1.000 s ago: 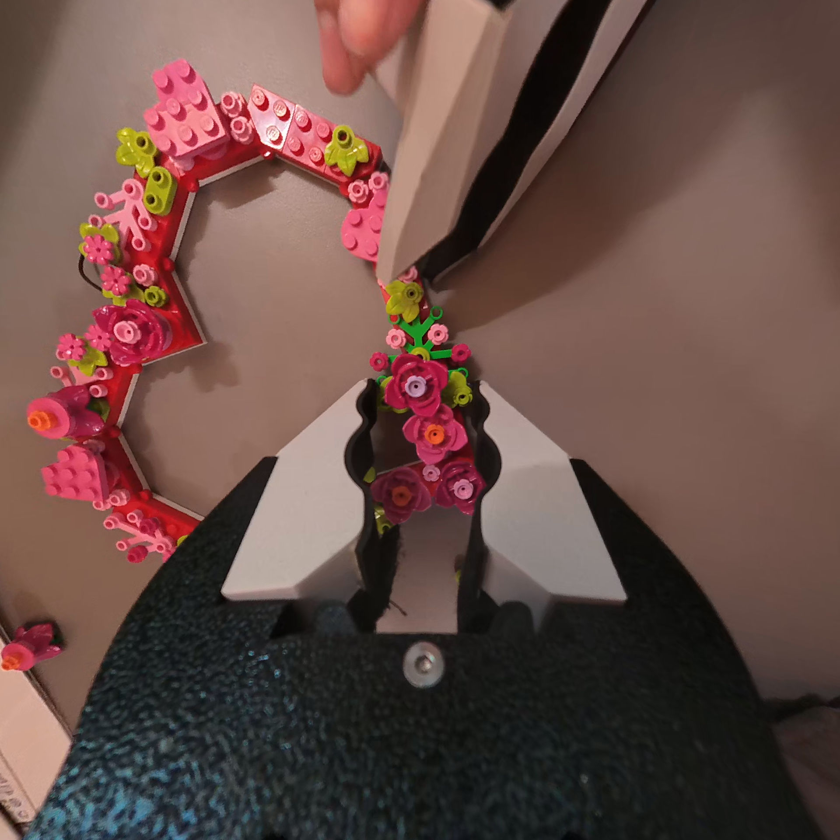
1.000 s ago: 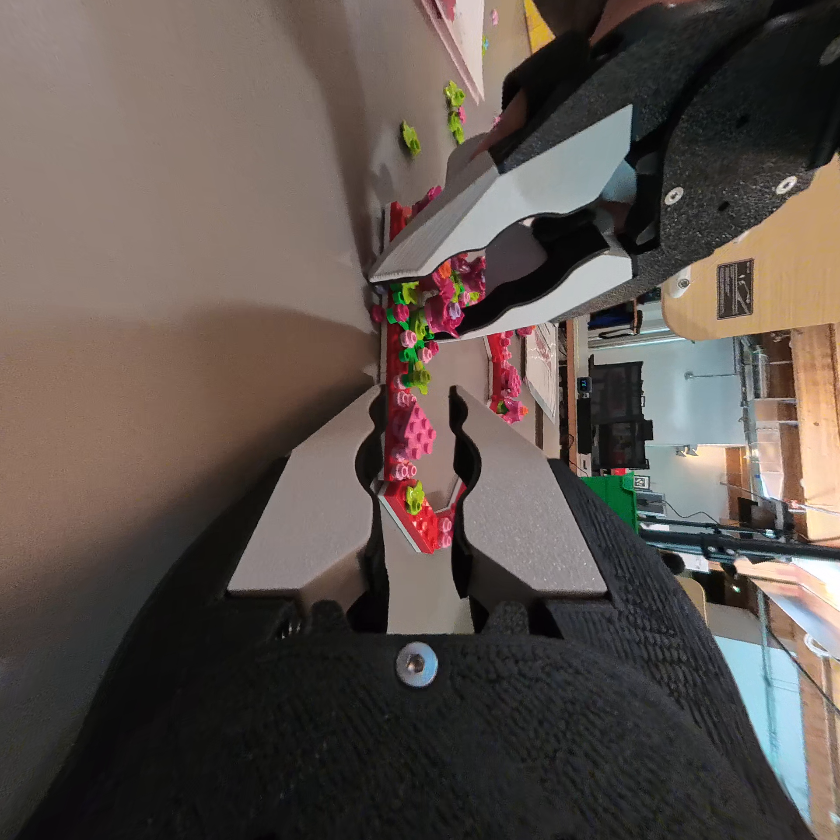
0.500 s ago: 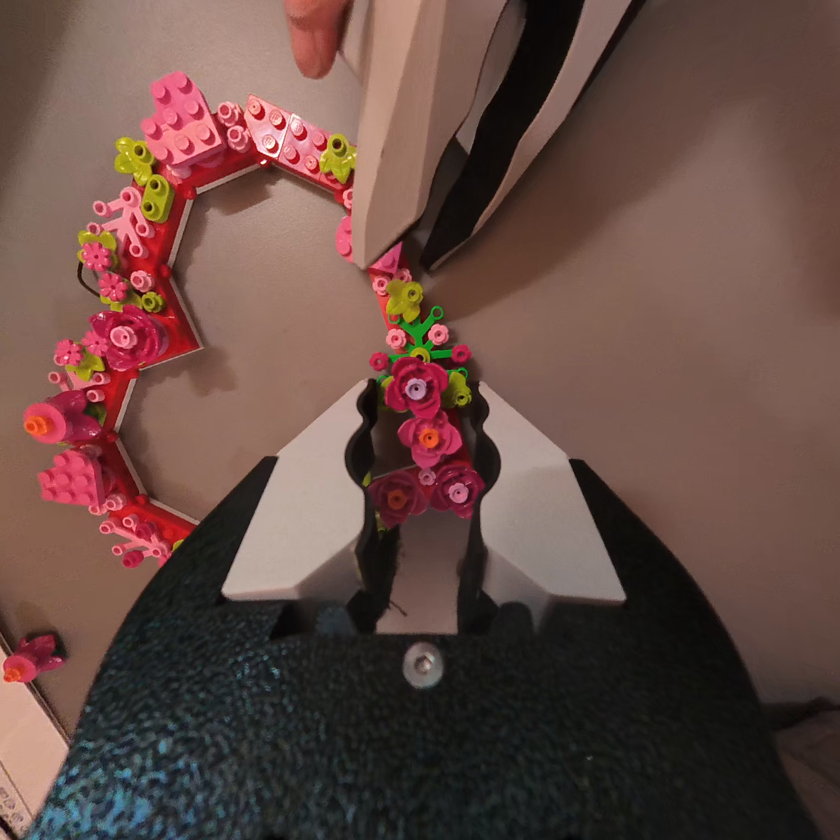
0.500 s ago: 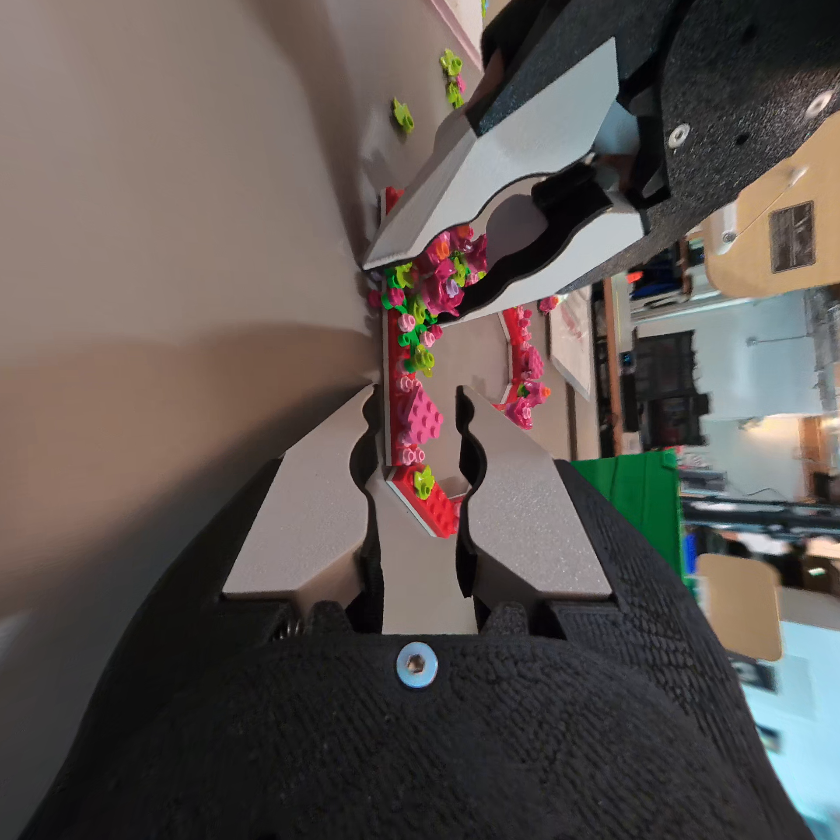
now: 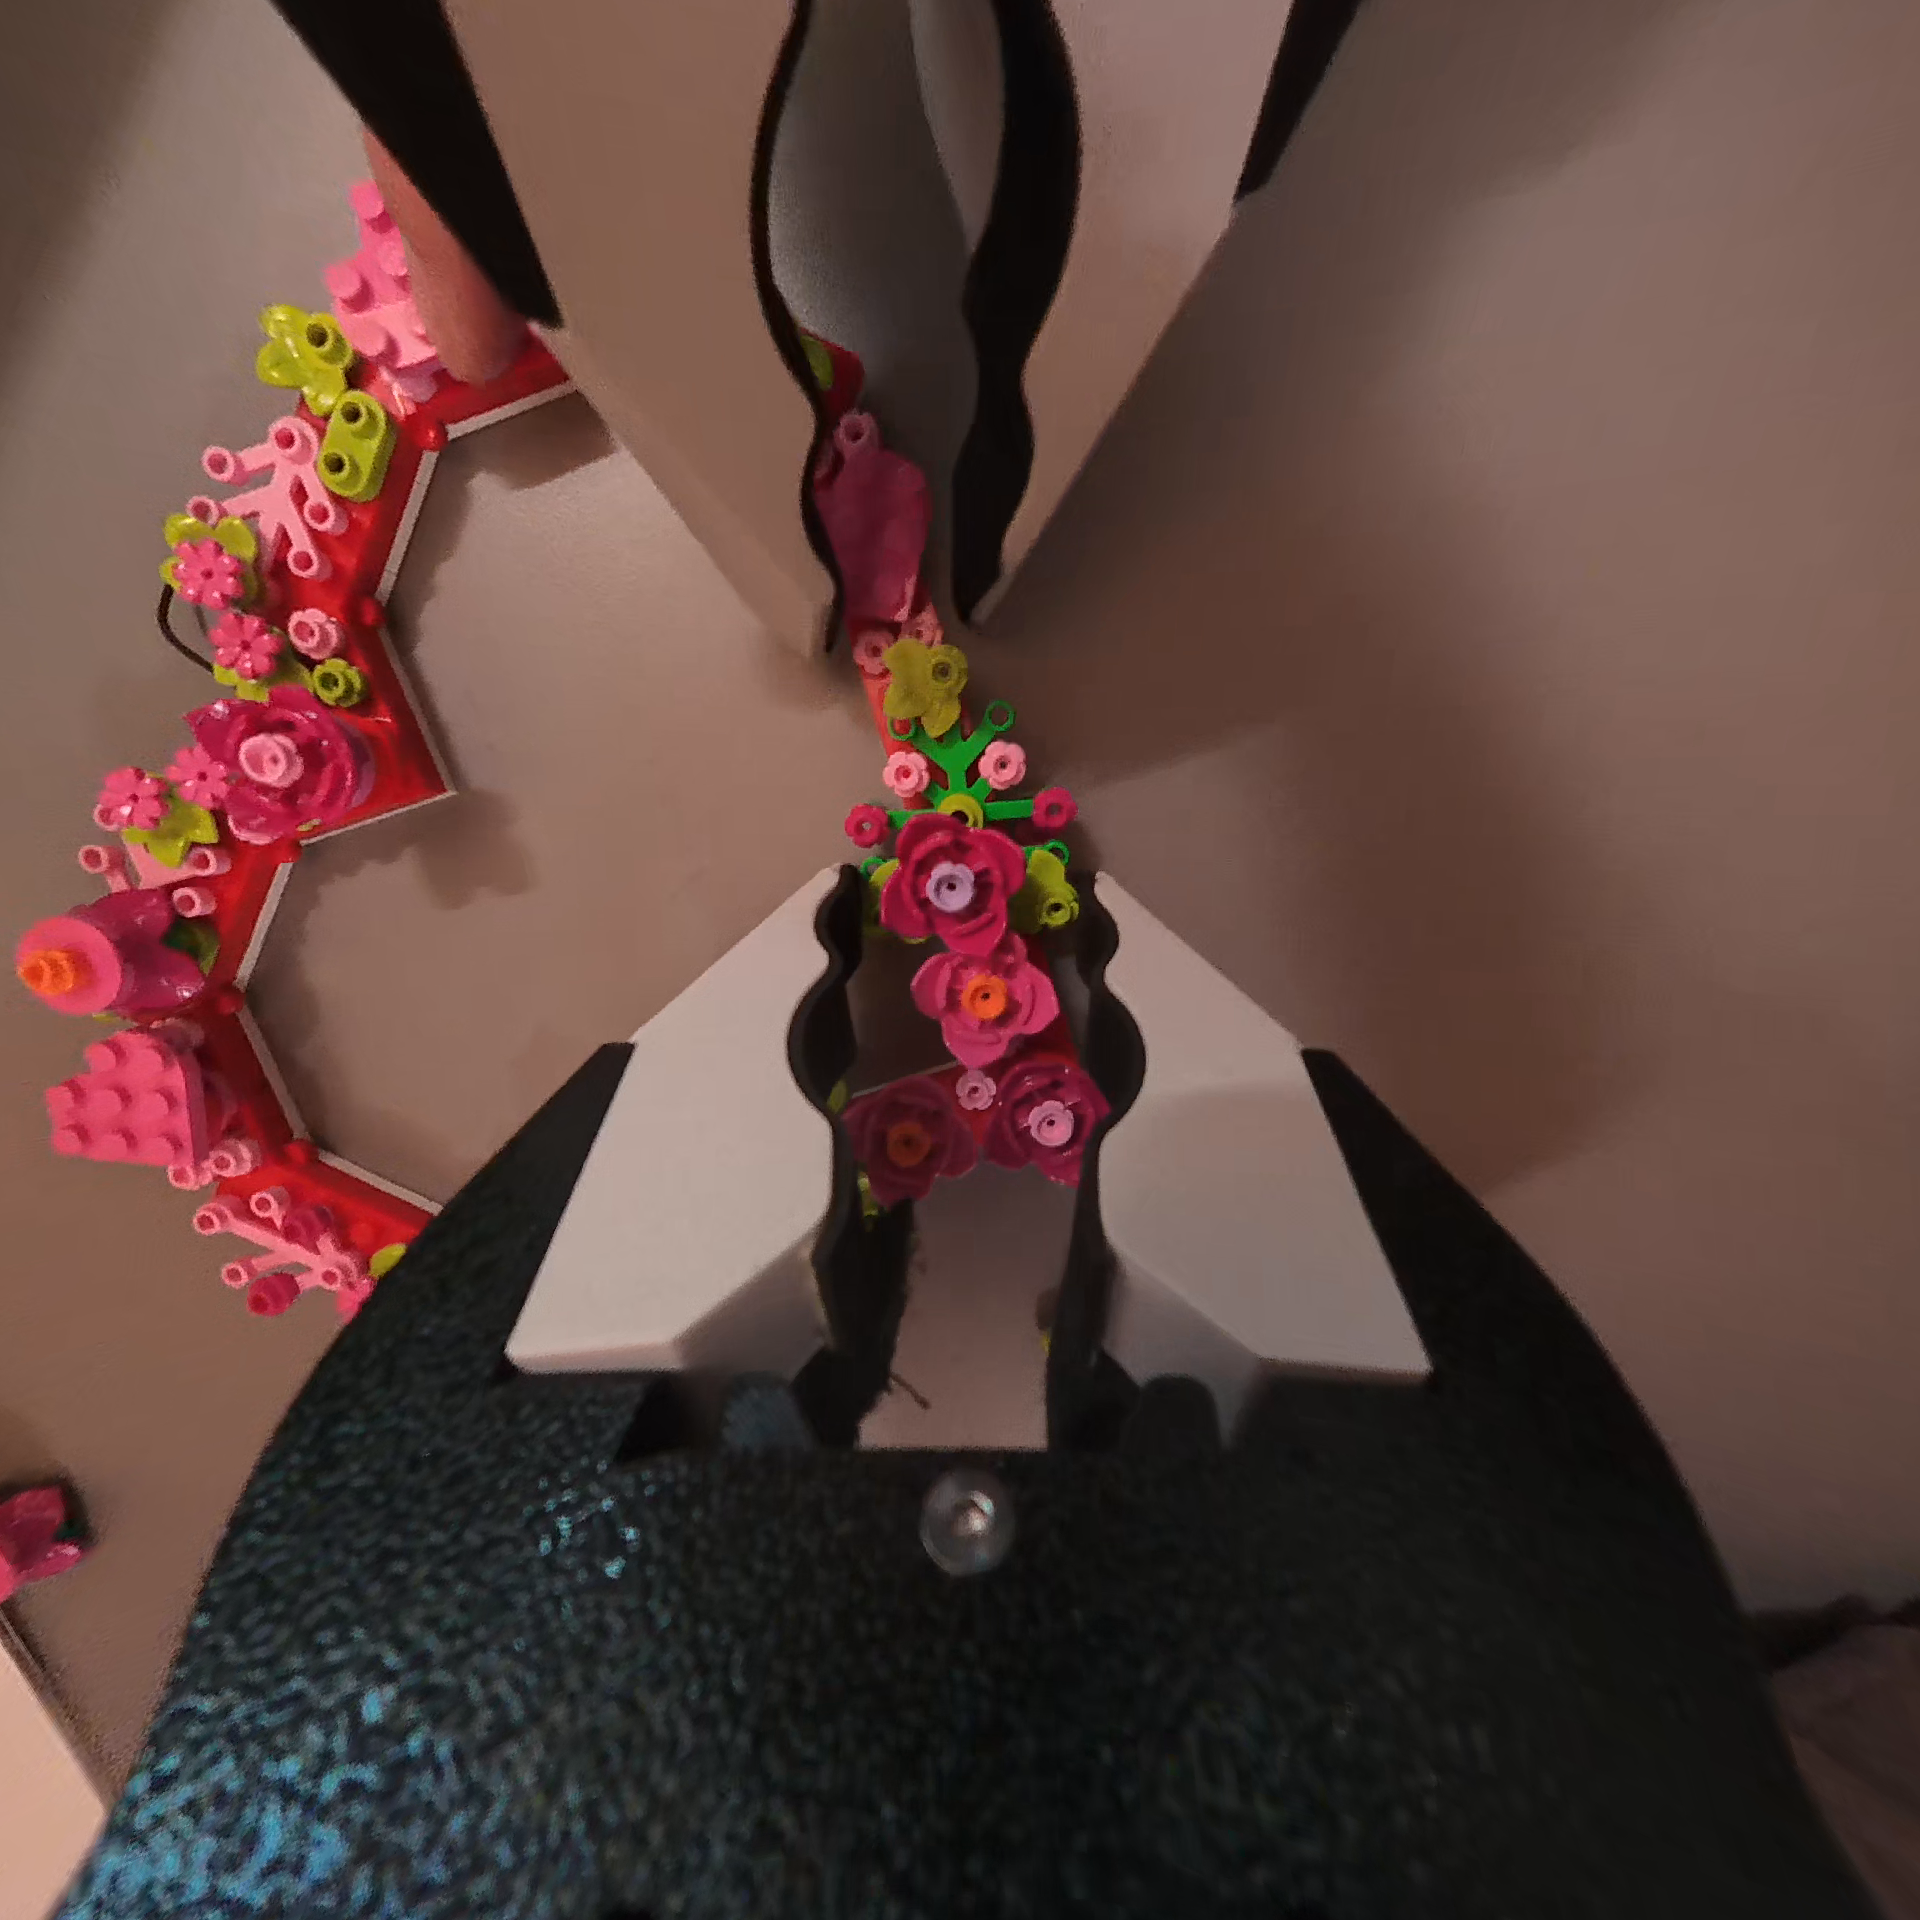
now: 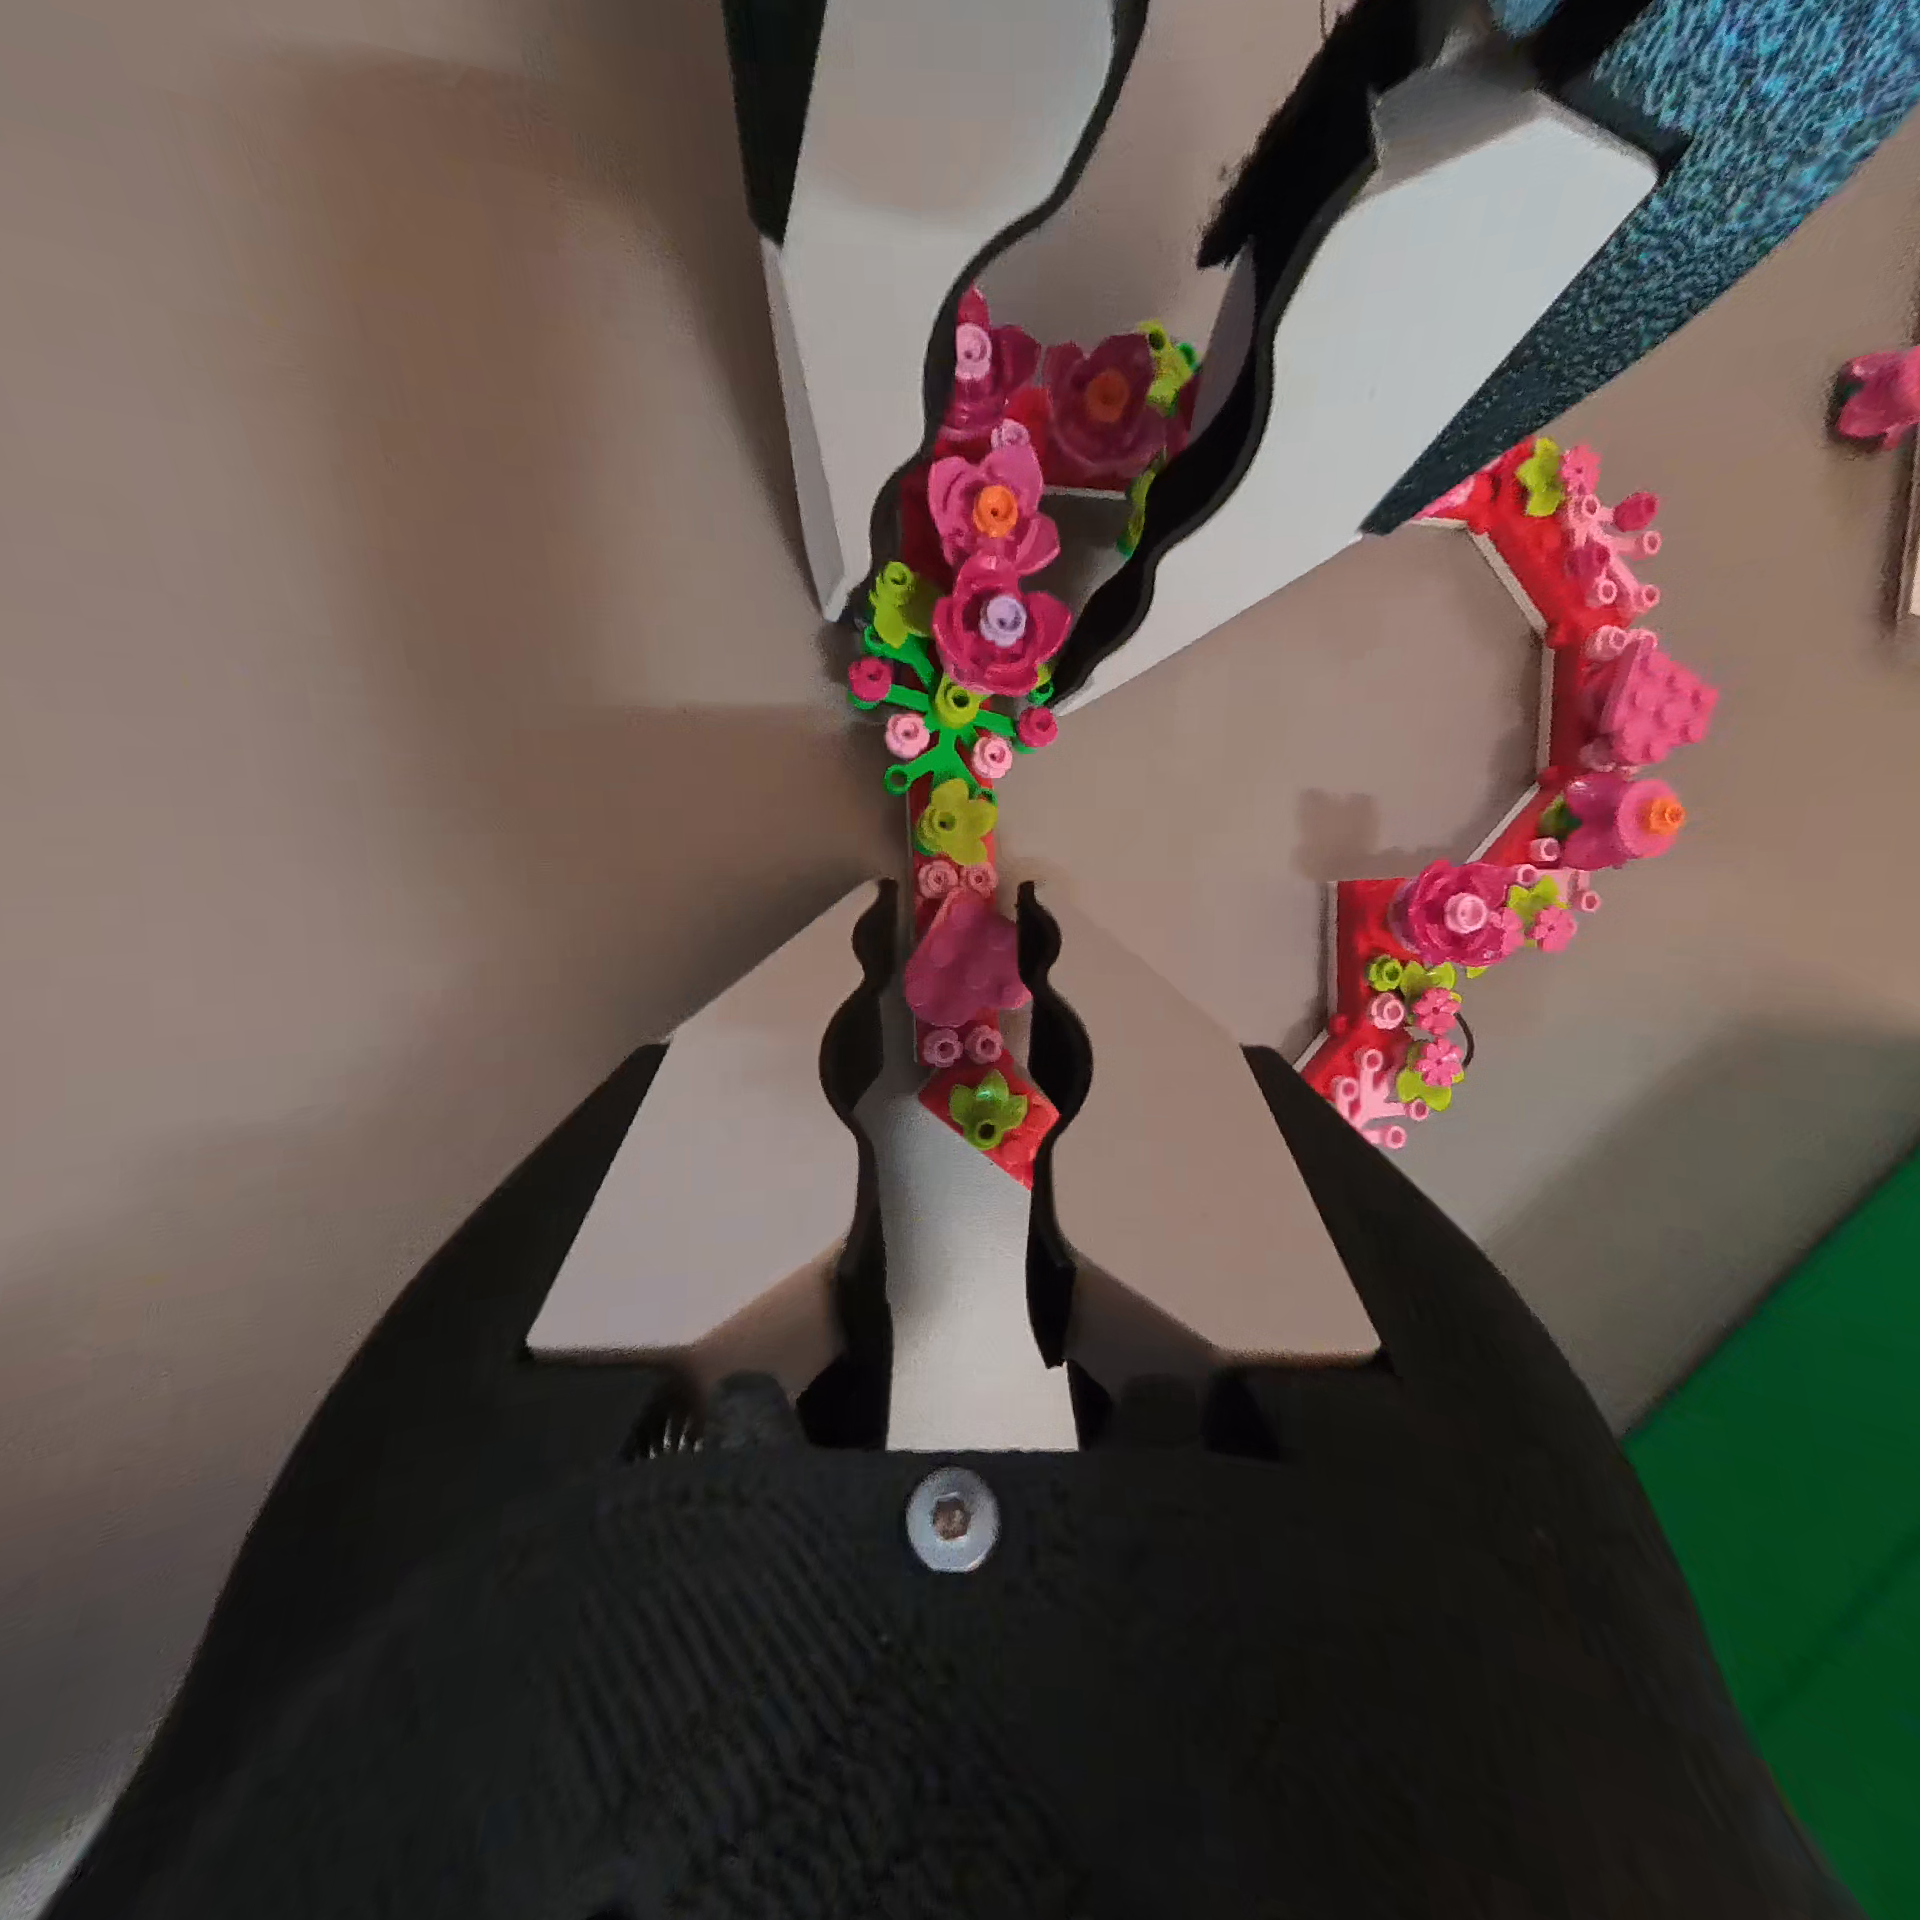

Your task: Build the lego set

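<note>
The lego set is a red heart-shaped frame (image 5: 400,727) studded with pink roses, small flowers and lime leaves, lying on a grey-brown table; it also shows in the right wrist view (image 6: 1527,582). My left gripper (image 5: 971,878) is closed around the frame's right side at the cluster of roses (image 5: 951,883). My right gripper (image 6: 954,888) faces it from the opposite side, closed on the same strip at a pink heart piece (image 6: 961,961). Between the two sets of fingertips sit a green stem piece (image 6: 940,748) and a lime leaf (image 5: 925,675). The frame's top section is hidden behind the right gripper.
A loose pink flower piece (image 5: 31,1548) lies on the table at the far left, also in the right wrist view (image 6: 1875,405). A white box edge (image 5: 31,1787) sits at the lower left. A green surface (image 6: 1818,1455) borders the table. Some 5 centimeters of space lies between my two pairs of fingers.
My right gripper has turned from side-on to face the left gripper and has come down around the frame at the pink heart piece. The person's fingertip has left view. The left gripper has held still.
</note>
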Available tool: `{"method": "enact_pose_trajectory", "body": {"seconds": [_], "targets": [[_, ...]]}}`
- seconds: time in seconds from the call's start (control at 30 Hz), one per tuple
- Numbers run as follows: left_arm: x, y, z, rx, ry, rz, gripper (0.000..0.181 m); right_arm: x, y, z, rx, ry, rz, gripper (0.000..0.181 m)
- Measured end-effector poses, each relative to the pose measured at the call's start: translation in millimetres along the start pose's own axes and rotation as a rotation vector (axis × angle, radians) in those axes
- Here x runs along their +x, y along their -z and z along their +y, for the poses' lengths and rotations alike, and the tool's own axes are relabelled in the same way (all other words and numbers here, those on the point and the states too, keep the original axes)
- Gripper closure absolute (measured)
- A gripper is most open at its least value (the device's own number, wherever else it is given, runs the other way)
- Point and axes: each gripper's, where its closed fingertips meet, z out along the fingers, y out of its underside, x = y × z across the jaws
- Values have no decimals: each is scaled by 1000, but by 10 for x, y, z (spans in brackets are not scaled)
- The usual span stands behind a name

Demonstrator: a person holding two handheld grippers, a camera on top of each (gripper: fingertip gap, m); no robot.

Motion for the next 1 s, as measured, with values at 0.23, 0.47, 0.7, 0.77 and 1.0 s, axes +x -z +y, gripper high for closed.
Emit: {"method": "enact_pose_trajectory", "body": {"seconds": [0.23,0.47,0.7,0.77,1.0], "targets": [[-38,10,27,12,7,-6,142,-4,3,14,-14,-17,-53,166],[-20,13,3,45,-28,8,142,-26,-22,1,41,18,-62,167],[-20,6,7,42,-46,1,141,-48,-16,-13,111,2,-103,168],[-21,8,16,39,-52,-1,141,-47,-14,-15,126,-2,-110,168],[-38,8,-20,64,-52,-6,141,-37,-7,-16,153,-8,-124,168]]}}
